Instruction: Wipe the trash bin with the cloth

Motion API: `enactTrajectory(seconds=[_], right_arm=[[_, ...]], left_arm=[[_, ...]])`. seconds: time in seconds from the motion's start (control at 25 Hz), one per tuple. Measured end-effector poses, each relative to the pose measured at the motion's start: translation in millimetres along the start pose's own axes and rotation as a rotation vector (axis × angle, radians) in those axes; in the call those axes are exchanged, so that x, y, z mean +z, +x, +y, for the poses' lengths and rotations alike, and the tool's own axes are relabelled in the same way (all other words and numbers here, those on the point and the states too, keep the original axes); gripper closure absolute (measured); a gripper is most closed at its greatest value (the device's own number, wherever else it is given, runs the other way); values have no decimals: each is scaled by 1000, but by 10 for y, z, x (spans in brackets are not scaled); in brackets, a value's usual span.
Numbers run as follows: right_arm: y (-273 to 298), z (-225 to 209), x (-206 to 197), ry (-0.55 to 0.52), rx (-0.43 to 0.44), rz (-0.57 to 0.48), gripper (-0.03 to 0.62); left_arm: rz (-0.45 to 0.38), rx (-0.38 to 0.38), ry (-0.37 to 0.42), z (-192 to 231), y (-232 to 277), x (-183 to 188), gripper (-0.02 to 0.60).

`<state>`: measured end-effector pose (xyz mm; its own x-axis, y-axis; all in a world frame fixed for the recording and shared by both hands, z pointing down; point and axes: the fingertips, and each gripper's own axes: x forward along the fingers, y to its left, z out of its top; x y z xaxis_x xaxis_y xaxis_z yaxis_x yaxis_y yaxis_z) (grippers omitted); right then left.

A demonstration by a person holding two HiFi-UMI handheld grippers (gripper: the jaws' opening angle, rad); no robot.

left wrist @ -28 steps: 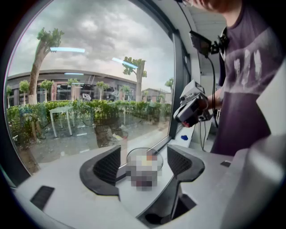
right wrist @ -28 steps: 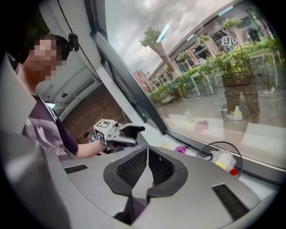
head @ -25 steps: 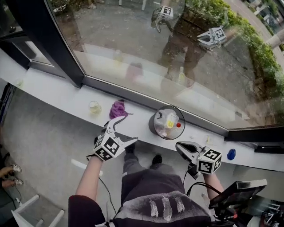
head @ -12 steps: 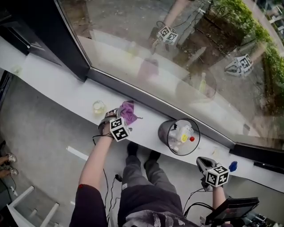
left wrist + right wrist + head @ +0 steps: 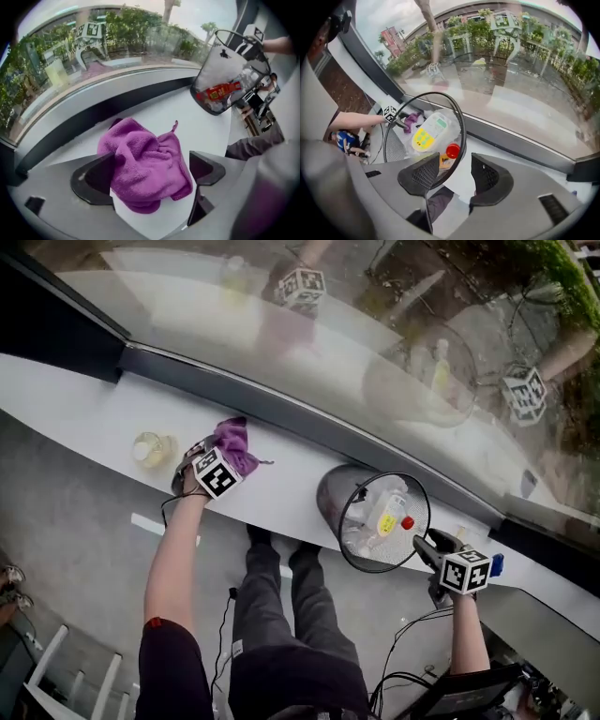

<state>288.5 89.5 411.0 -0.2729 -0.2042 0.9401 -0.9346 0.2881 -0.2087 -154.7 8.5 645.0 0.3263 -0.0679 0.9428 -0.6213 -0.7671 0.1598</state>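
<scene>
Jaws of the left tool stand at full spread, having just been opening. A crumpled purple terry cloth lies between them on the white tabletop. The cloth's edge laps against one jaw, and the other jaw stands clear of it, so there is no grip. Jaws of the right tool are apart, also having just been opening. The wire rim of the dark mesh trash bin passes through the gap close to one jaw and is not clamped. The bin stands on the same tabletop, well apart from the cloth and just beside the right tool. Inside it lies a clear plastic bottle with a yellow label and red cap. A window pane runs along the tabletop's far edge.
</scene>
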Motion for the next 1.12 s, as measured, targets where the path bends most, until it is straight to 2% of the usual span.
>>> enactTrajectory(seconds=[0.04,0.08,0.16,0.24,0.32,0.4,0.48,0.6,0.72,0.8,0.84,0.92,1.0,1.12], right_arm=[[50,-44,2,29,7,7,402],[100,-71,3,55,21,10,402],[188,-70,28,111,69,-5,416],[228,-63,66,193,108,-36,522],[240,-78,89,289,133,-67,536],[265,-38,135,381,187,-114,545],[280,11,162,445,233,-150,548],[257,33,137,470,239,-153,548],[243,41,81,503,261,-152,548],[226,46,37,505,273,-152,546],[216,45,23,498,271,-149,546],[203,19,-31,507,255,-130,545],[188,-7,-174,573,224,-93,545],[163,67,-371,690,241,-75,540]], left_arm=[[10,-1,-7,-10,67,-27,83],[16,10,-8,-2,118,-43,125],[11,71,-10,110,165,-42,233],[-4,143,-44,271,160,-35,356],[-19,183,-101,384,136,-39,475],[-42,175,-154,399,107,-44,519],[-120,133,-211,288,7,50,532],[-393,58,-242,-108,-503,594,535],[-688,-60,-193,-623,-1201,1326,535],[-826,-161,-125,-923,-1506,1749,535],[-864,-202,-79,-1043,-1565,1922,535],[-871,-233,27,-1204,-1510,2165,535],[-832,-237,125,-1335,-1380,2272,535],[-793,-296,195,-1580,-1289,2260,535]])
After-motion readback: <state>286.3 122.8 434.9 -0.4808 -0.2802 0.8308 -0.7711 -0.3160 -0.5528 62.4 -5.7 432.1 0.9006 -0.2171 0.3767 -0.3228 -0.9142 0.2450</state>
